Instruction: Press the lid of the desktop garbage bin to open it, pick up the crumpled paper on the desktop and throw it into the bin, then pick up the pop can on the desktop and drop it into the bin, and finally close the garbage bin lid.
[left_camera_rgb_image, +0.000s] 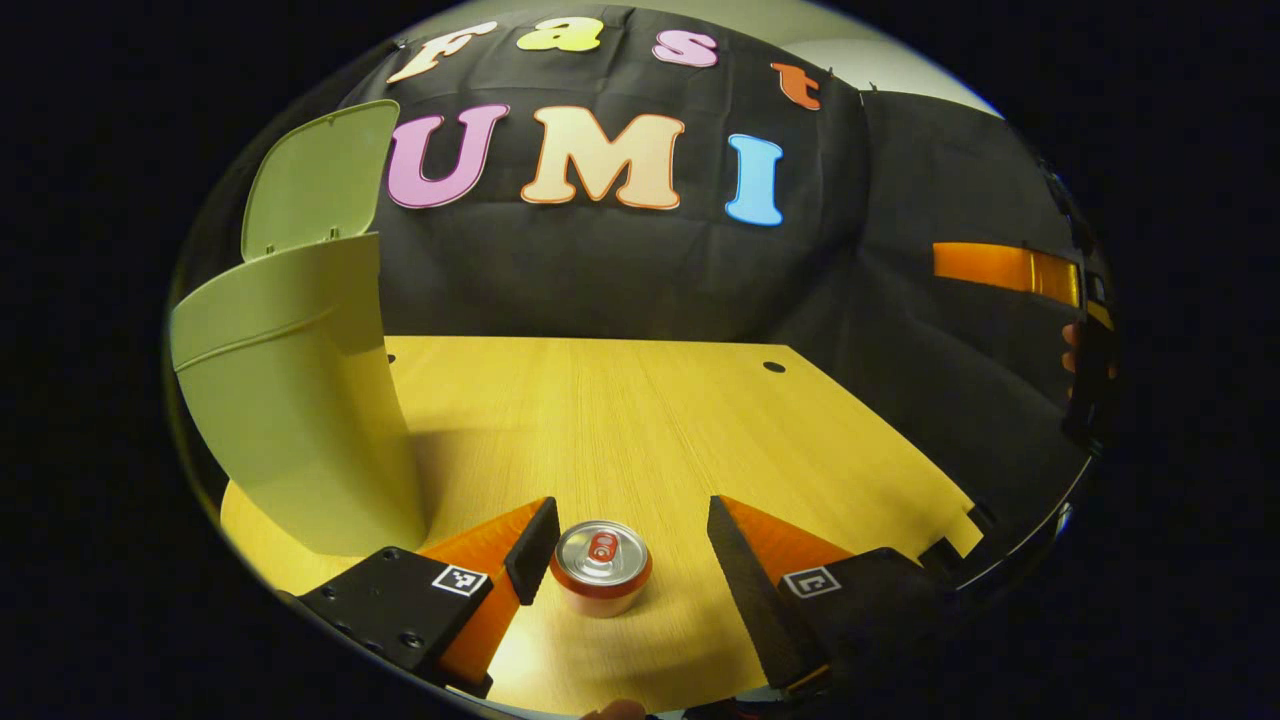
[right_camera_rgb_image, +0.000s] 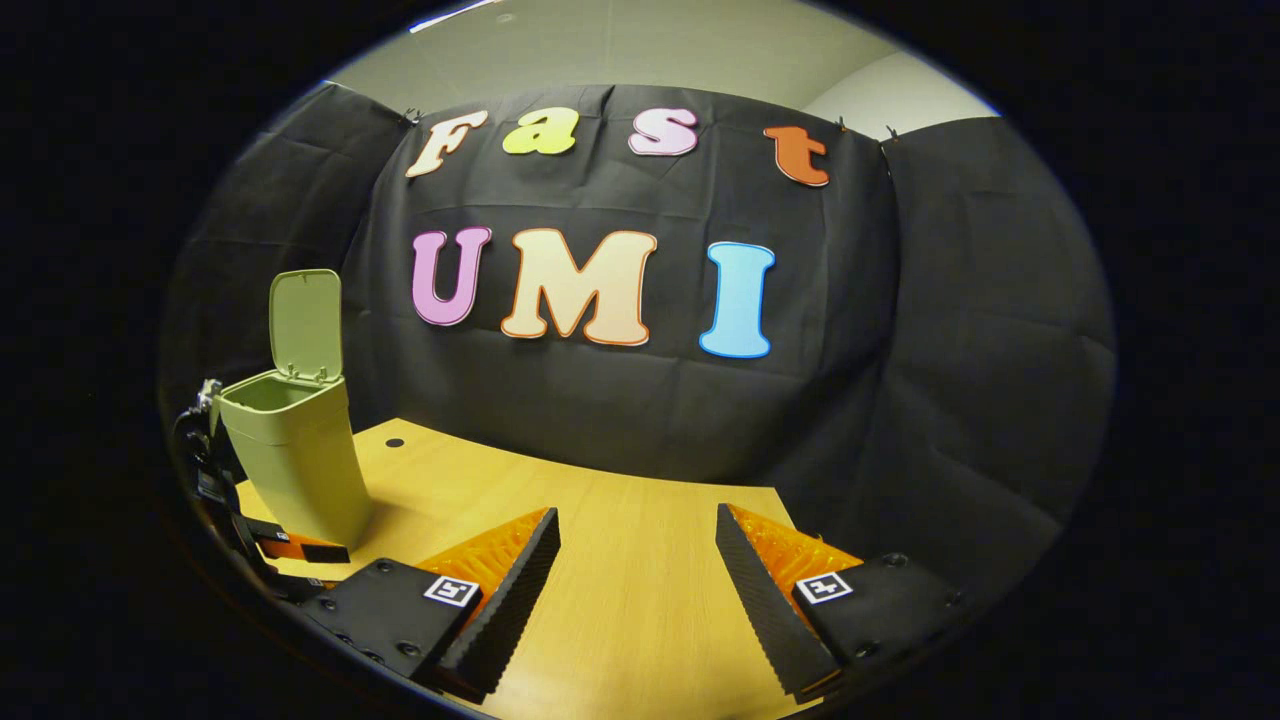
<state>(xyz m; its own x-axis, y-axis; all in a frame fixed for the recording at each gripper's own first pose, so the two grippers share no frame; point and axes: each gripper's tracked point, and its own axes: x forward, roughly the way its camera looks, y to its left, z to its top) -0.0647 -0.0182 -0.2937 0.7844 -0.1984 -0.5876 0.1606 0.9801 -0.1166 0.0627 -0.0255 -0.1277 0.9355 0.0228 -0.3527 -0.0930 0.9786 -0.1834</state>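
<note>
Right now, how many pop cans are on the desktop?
1. The pop can stands upright on the desktop, between the left gripper's open jaws, right of the bin.

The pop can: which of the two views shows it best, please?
The left gripper view. There the pop can stands upright on the table, seen from above between the open fingers of the left gripper, near one finger. The right gripper view gives nothing of the can to judge by; it looks at the bin with its lid up.
</note>
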